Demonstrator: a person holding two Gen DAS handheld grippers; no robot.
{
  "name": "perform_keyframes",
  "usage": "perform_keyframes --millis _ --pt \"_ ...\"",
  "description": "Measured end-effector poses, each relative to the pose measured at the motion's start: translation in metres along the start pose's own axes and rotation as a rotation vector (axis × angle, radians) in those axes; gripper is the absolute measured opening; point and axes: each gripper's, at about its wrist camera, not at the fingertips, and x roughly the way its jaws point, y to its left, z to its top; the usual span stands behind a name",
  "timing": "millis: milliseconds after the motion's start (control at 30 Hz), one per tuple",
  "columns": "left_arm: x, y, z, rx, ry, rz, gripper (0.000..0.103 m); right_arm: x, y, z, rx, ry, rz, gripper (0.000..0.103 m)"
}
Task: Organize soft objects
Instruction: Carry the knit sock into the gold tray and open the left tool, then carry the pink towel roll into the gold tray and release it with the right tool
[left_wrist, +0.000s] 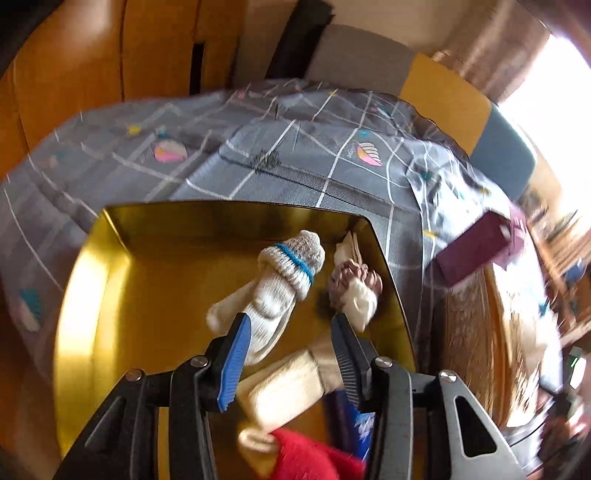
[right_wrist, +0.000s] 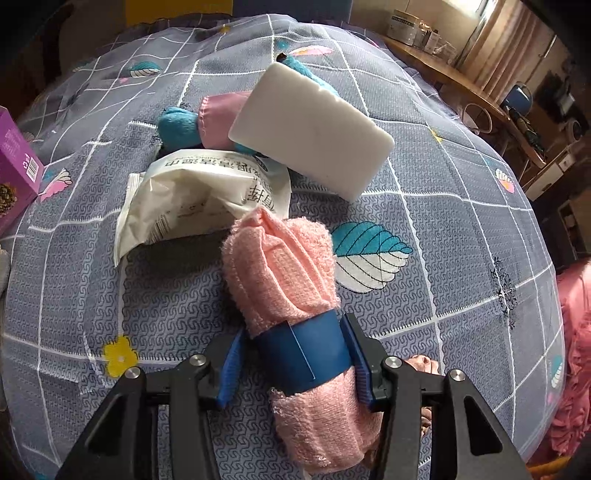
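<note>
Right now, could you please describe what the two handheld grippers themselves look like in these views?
Both look identical. The left gripper has two black angular fingers lined with ribbed blue pads, carried on black linkage arms with triangular cut-outs and round silver pivot screws. The right gripper shows the same black linkage, silver screws and blue pads. No cables, markings or sleeves are visible.

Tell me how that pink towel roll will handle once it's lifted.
The pink towel roll probably sags at its free ends: soft terry, gripped by the right gripper only at the blue band. Likely light. The band probably keeps it rolled.
</note>
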Motion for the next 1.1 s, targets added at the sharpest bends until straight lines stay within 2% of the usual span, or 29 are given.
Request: perform_keyframes --millis 167,433,700,900,1100 --pt "-0.026 -0.013 -0.021 0.079 -0.055 0.033 0.045 0.001 -0.001 0.001 0.0 0.0 -0.002 0.05" --pt "-0.045 -0.027 -0.044 0.137 -0.079 0.035 0.045 -0.001 -0.004 0.005 0.018 0.015 -0.008 0.049" --pt "-0.056 -0.038 -0.057 0.184 -0.1 0.011 0.045 -0.017 0.008 -0.002 -0.025 0.032 -0.019 0.038" --pt "-0.057 -0.039 -0.057 0.188 -0.1 -0.004 0.045 -0.048 0.023 0.003 -0.061 -0.02 0.063 0.037" --pt "-0.055 -0.035 -0.057 0.184 -0.091 -0.016 0.045 -0.082 0.052 0.043 -0.071 -0.076 0.148 0.037"
